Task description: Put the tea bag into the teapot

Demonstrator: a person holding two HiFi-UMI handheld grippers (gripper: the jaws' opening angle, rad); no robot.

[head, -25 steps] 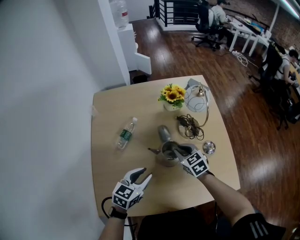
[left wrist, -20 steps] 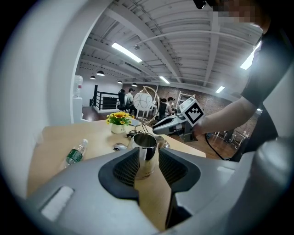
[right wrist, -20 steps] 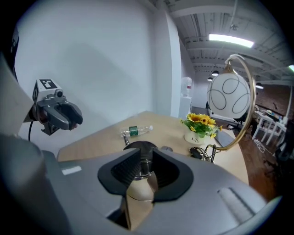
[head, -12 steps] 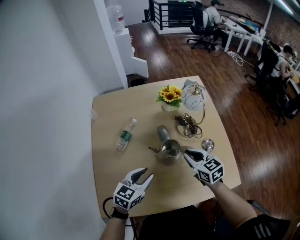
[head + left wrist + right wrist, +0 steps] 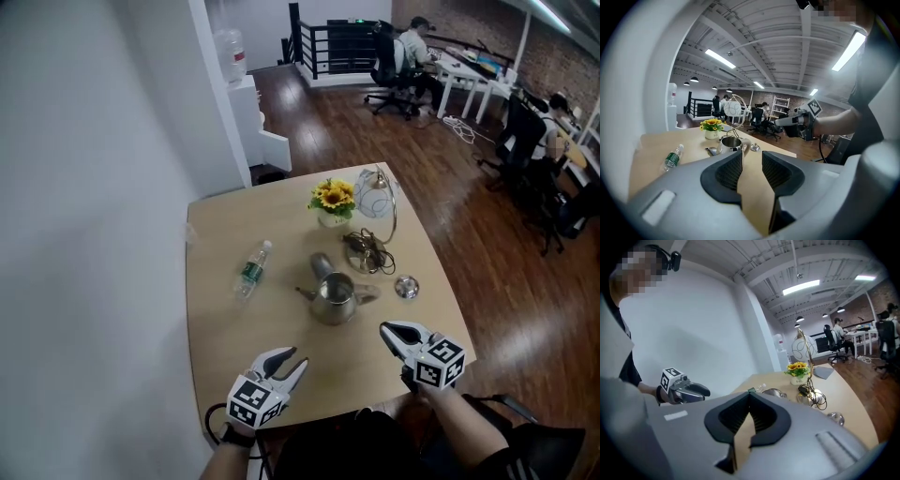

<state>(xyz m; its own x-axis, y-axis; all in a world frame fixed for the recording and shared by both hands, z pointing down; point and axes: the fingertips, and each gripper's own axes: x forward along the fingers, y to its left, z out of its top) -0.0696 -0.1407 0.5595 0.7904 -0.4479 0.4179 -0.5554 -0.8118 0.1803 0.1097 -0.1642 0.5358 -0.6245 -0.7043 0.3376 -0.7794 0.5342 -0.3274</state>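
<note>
1. Left gripper (image 5: 752, 155) – jaws a narrow gap apart, nothing between them; it hovers over the near edge of the table (image 5: 214, 328).
2. Right gripper (image 5: 750, 395) – jaws closing shut, tips meeting, nothing between them; it is held off the table's near right corner, well apart from the teapot (image 5: 334, 298).
3. The teapot stands open mid-table, its lid (image 5: 406, 287) lying to its right.
4. The tea bag cannot be made out in any view.
5. A bottle (image 5: 250, 270) lies left of the teapot.
</note>
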